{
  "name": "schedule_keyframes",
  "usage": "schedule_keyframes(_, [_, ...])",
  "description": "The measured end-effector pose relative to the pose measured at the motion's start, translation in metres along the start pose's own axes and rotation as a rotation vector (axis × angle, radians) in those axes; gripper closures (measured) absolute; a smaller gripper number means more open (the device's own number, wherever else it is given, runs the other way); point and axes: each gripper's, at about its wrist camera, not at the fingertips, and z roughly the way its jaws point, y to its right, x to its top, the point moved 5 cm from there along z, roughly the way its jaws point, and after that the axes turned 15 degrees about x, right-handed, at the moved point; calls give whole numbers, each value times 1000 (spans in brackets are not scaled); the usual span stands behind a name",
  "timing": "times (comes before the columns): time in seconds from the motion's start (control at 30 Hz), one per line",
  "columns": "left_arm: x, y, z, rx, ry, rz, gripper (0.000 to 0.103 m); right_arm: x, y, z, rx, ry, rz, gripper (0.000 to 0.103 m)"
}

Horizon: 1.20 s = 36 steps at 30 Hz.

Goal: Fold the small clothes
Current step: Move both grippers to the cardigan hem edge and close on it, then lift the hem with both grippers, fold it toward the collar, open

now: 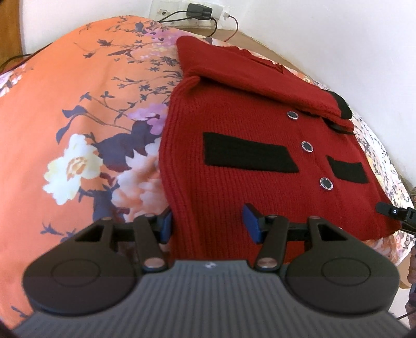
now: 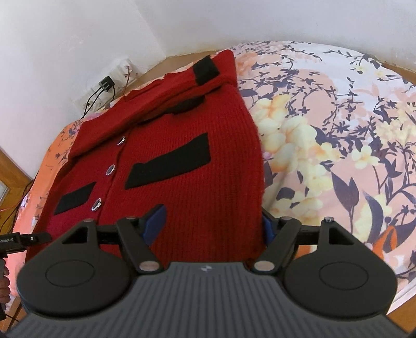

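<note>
A small red knitted cardigan (image 1: 234, 182) with black pocket patches and round buttons lies flat on a floral bedsheet (image 1: 78, 117). Its sleeves are folded across the chest. My left gripper (image 1: 208, 223) is open and straddles the cardigan's bottom left corner, one finger (image 1: 166, 225) beside the edge and one over the knit. In the right wrist view the cardigan (image 2: 182, 169) fills the middle. My right gripper (image 2: 212, 223) is open and straddles the bottom right corner, its right finger (image 2: 269, 228) partly hidden behind the hem.
A wall socket with a black plug and cables (image 1: 200, 13) sits behind the bed; it also shows in the right wrist view (image 2: 106, 83). A white wall runs behind the bed. Floral sheet (image 2: 338, 143) spreads to the right.
</note>
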Motion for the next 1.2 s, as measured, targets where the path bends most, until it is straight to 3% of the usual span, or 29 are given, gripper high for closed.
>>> schedule_keyframes(0.23, [-1, -2, -1, 8, -18, -5, 62, -1, 2, -2, -40, 8, -19, 48])
schedule_keyframes(0.5, [0, 6, 2, 39, -5, 29, 65, -2, 4, -2, -33, 19, -21, 52])
schedule_keyframes(0.6, [1, 7, 2, 53, -4, 14, 66, -2, 4, -2, -52, 29, -9, 66])
schedule_keyframes(0.67, [1, 8, 2, 65, 4, 14, 76, 0, 7, -4, -49, 35, 13, 73])
schedule_keyframes(0.83, [7, 3, -2, 43, 14, -33, 89, 2, 9, -12, -24, 78, 53, 88])
schedule_keyframes(1.2, [38, 9, -30, -23, 131, -63, 91, 33, -7, -25, 46, 190, 37, 94])
